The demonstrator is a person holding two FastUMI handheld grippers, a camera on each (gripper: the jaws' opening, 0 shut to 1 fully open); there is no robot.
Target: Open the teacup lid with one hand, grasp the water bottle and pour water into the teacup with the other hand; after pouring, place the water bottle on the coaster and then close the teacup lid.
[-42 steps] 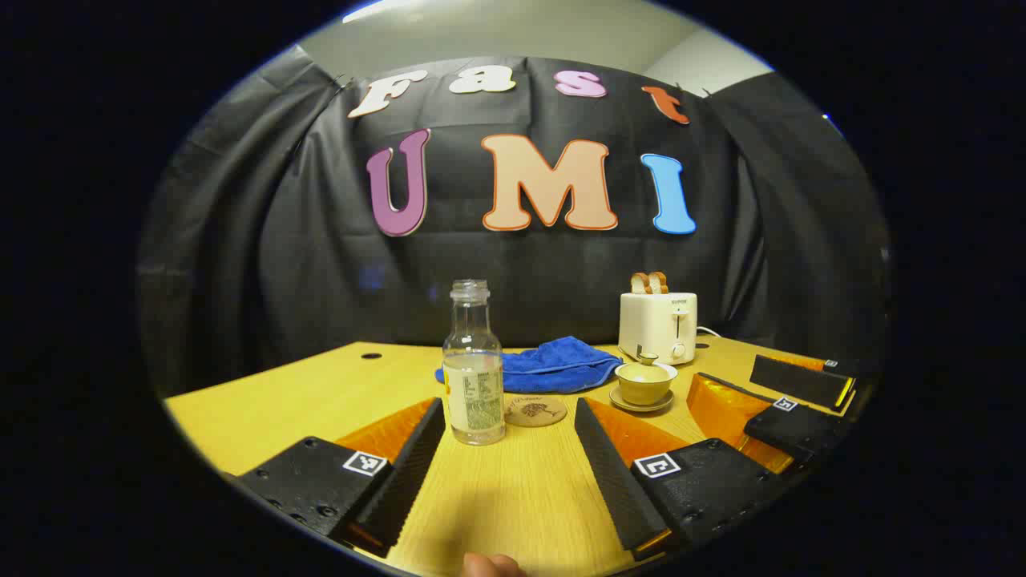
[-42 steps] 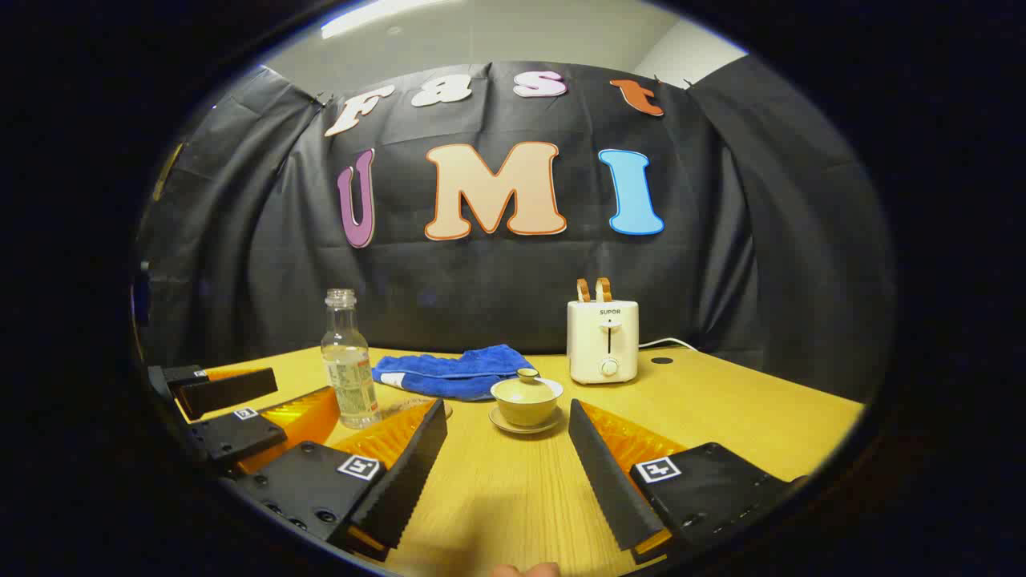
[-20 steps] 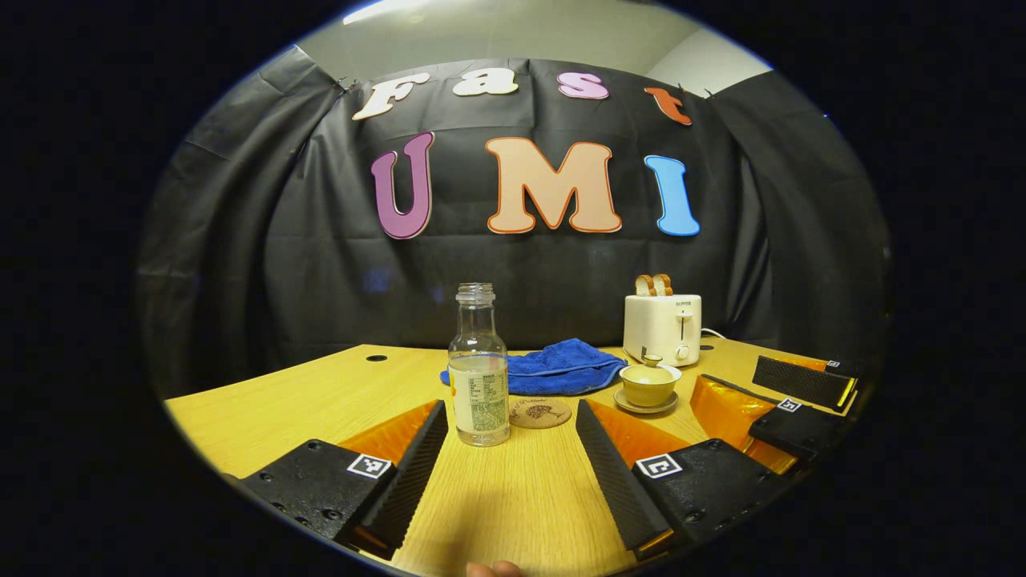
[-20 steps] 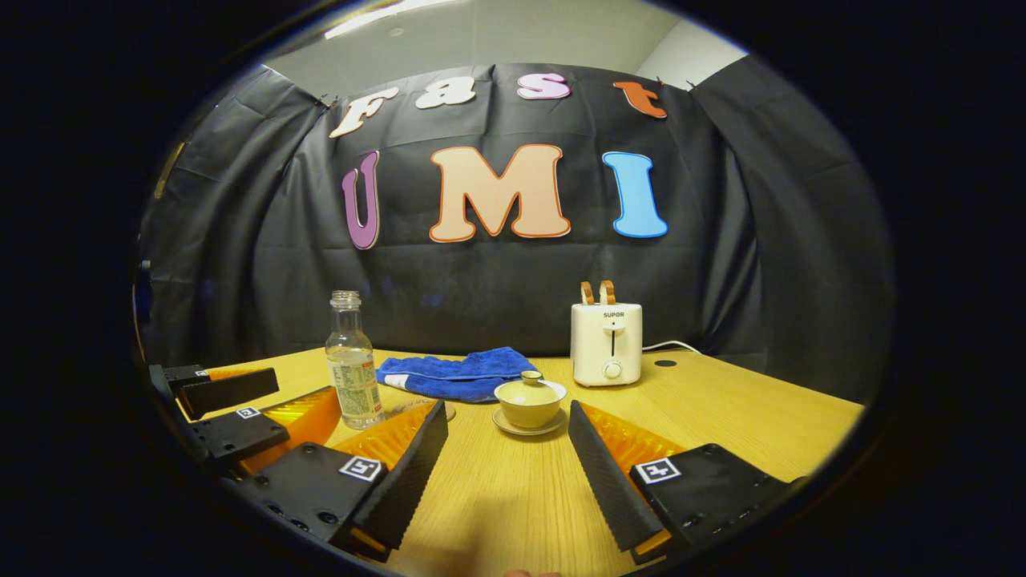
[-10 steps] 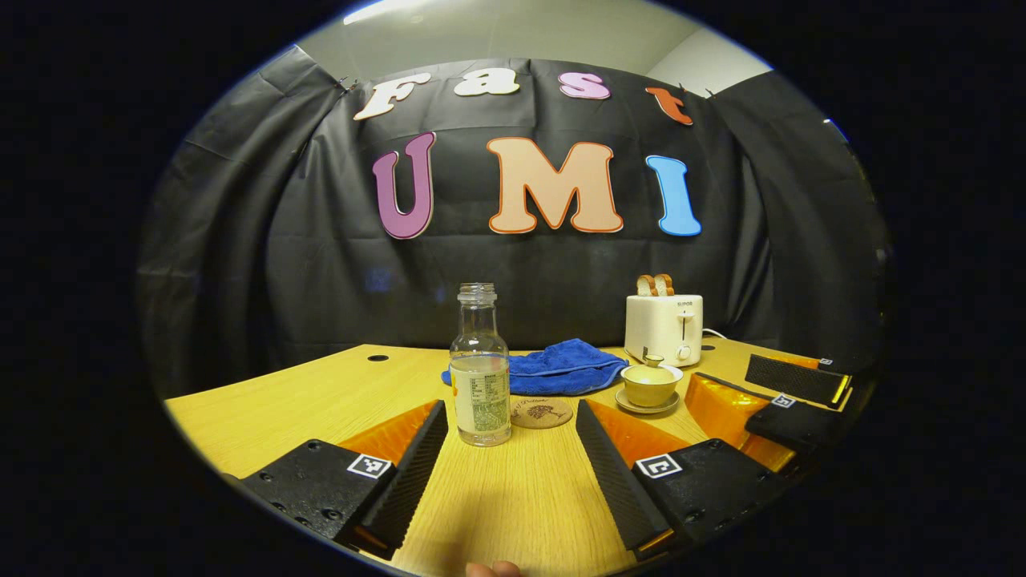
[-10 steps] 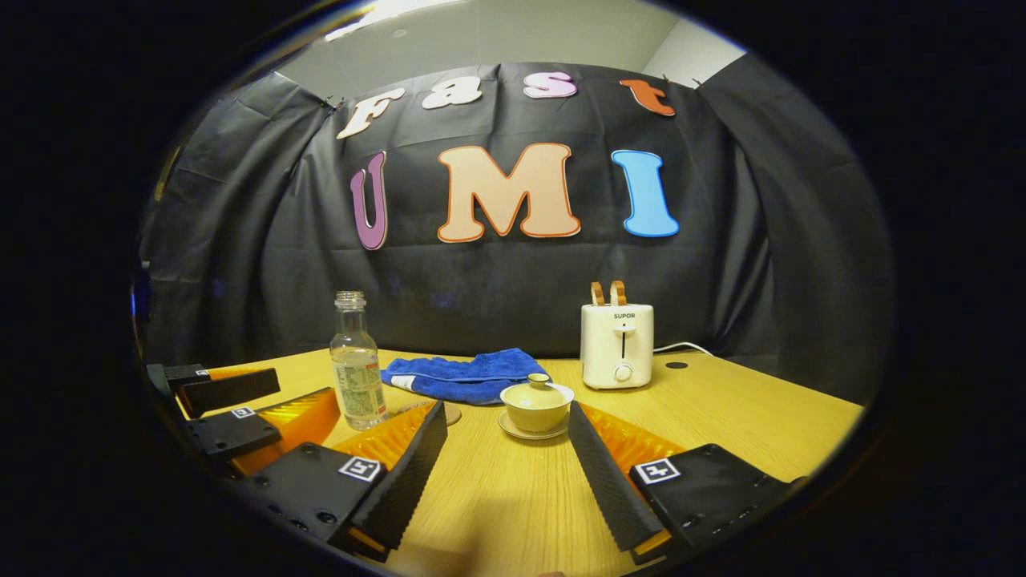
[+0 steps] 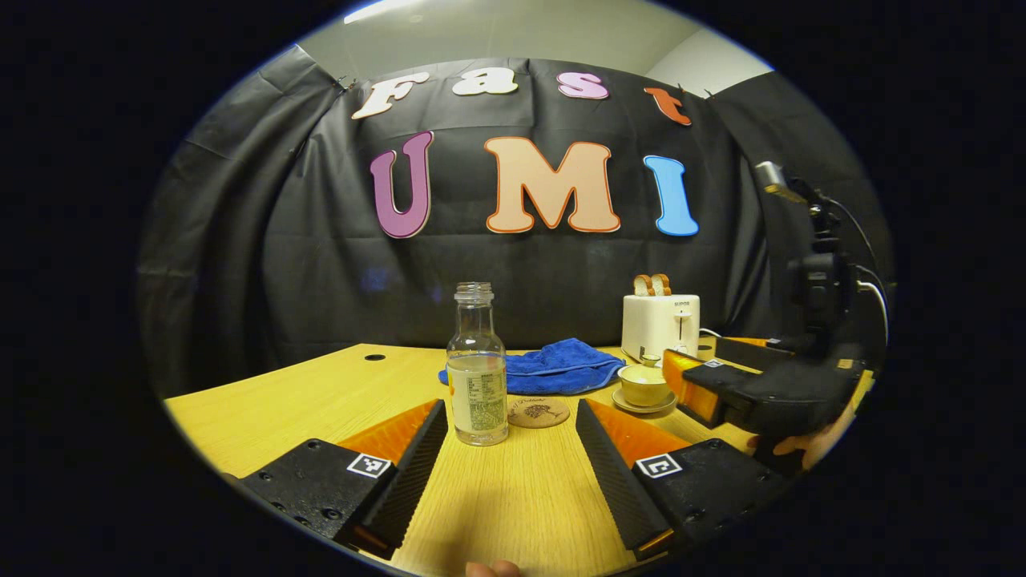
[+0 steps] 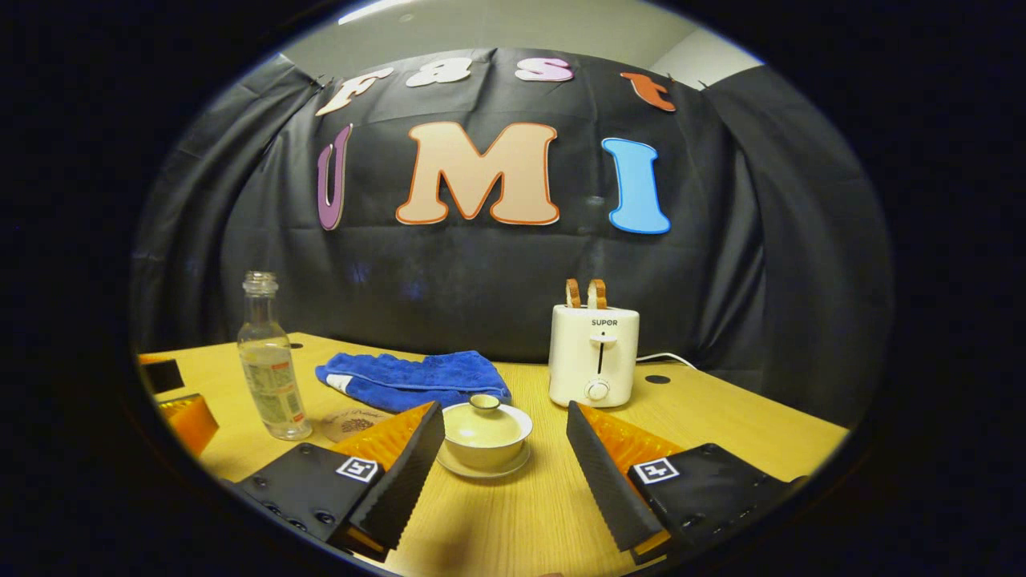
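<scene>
Looking across the yellow wooden worktop (image 7: 280, 401), I see it carrying everything, with a white toaster (image 8: 594, 355) at the back holding two slices of toast, and a blue cloth (image 8: 413, 377) lying crumpled just left of it. My left gripper (image 7: 509, 461) has its fingers spread wide and empty, low over the worktop, with the water bottle (image 7: 477, 369) standing just ahead of the left finger, nearer to it than to the right one. That bottle is upright, long axis vertical, its uncapped mouth pointing straight up, and it is partly filled with clear water. Just right of the bottle's base lies the round coaster (image 7: 539, 412), flat and bare. My right gripper (image 8: 501, 469) also has its fingers spread apart, gripping nothing; the teacup (image 8: 485, 435) sits on its saucer (image 8: 483, 468) between the finger ends, close to the left one, though I cannot tell whether that finger touches it. The lid (image 8: 483, 421) is on the cup, its small knob pointing up. From the left gripper view I can see the right gripper reaching in from the right, level with the teacup.
</scene>
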